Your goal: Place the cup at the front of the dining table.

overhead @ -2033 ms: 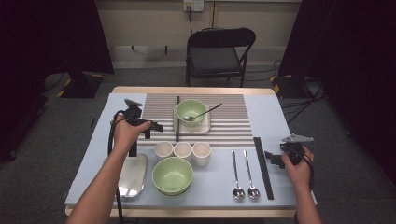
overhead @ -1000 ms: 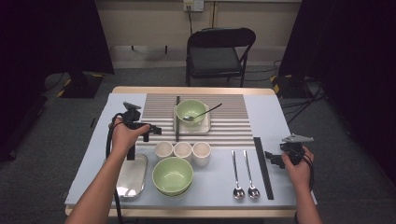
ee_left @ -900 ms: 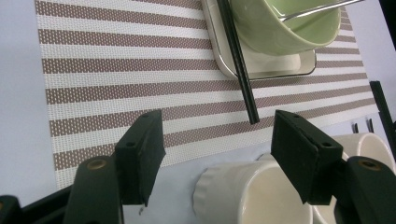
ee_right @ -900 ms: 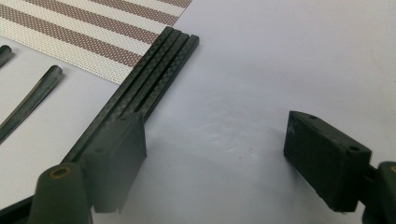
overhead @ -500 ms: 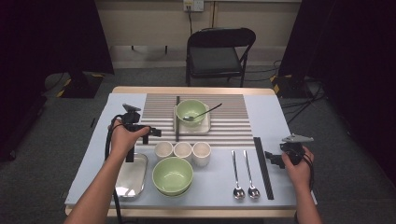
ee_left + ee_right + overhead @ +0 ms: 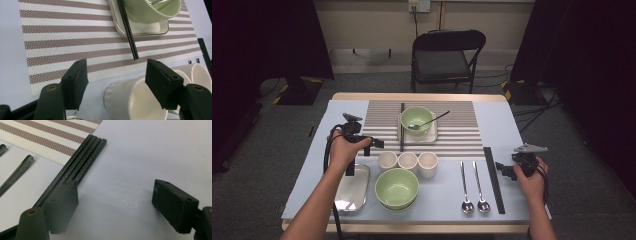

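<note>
Since I want the nearest white cup of the row just in front of the striped placemat, I hold my left gripper over it, jaws spread and empty, while my right gripper idles agape beside the chopsticks.

High view: fixed overhead, looks forward-down across whole surface. Claw cams: low, close, along own jaws. Left one shares striped mat with high view; right one shares black chopsticks.

Glossy ceramic cup, woven striped placemat
</note>
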### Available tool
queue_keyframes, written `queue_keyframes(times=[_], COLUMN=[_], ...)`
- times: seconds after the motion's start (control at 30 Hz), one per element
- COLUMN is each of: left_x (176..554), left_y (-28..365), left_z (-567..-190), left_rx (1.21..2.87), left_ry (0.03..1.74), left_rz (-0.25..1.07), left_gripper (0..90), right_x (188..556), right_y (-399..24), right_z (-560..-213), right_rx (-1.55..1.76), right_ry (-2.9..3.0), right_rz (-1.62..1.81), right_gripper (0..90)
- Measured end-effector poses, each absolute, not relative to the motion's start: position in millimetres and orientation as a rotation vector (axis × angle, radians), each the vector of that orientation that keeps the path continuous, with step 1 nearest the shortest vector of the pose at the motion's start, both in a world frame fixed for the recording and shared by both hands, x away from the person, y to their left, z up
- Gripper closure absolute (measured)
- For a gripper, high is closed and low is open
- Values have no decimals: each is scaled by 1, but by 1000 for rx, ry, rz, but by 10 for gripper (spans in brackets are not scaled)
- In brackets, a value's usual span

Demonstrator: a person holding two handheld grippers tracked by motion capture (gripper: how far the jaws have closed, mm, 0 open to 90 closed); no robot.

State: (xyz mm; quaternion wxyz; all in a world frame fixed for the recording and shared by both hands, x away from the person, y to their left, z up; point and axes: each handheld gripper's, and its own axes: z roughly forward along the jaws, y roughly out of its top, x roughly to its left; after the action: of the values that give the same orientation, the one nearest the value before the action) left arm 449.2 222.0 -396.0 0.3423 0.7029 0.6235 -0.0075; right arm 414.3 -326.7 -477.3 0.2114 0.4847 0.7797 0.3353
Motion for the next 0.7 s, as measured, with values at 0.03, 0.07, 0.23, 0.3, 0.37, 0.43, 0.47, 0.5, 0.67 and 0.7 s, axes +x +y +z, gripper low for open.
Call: queue_keyframes(times=[0.03, 0.07, 0.23, 0.3, 0.37, 0.43, 0.47, 0.5, 0.67, 0.7], left_x=[449, 448, 446, 446, 446, 445, 444, 444, 443, 442], left_y=[222, 222, 223, 223, 224, 224, 225, 225, 225, 225], left_z=[-396, -397, -398, -399, -399, -400, -400, -401, -402, -402], left_rx=[1824, 1820, 1827, 1827, 1825, 1824, 1826, 1832, 1834, 1834], left_ry=[1622, 1624, 1624, 1621, 1625, 1625, 1626, 1626, 1626, 1625], left_rz=[-18, -21, -26, -23, -14, -24, -26, -26, -20, -19], left_gripper=[345, 345, 345, 345, 344, 344, 344, 343, 343, 343], right_x=[414, 414, 414, 414, 414, 414, 414, 414, 414, 414], right_y=[-327, -327, -327, -327, -327, -327, -327, -327, -327, -327], right_z=[-477, -477, -477, -477, -477, -477, -477, -477, -477, -477], right_rx=[1347, 1347, 1347, 1348, 1348, 1347, 1348, 1348, 1346, 1348], right_ry=[2166, 2166, 2166, 2166, 2166, 2167, 2166, 2166, 2166, 2167], right_rz=[932, 932, 932, 932, 932, 932, 933, 933, 932, 932], right_gripper=[200, 200, 200, 200, 200, 200, 200, 200, 200, 200])
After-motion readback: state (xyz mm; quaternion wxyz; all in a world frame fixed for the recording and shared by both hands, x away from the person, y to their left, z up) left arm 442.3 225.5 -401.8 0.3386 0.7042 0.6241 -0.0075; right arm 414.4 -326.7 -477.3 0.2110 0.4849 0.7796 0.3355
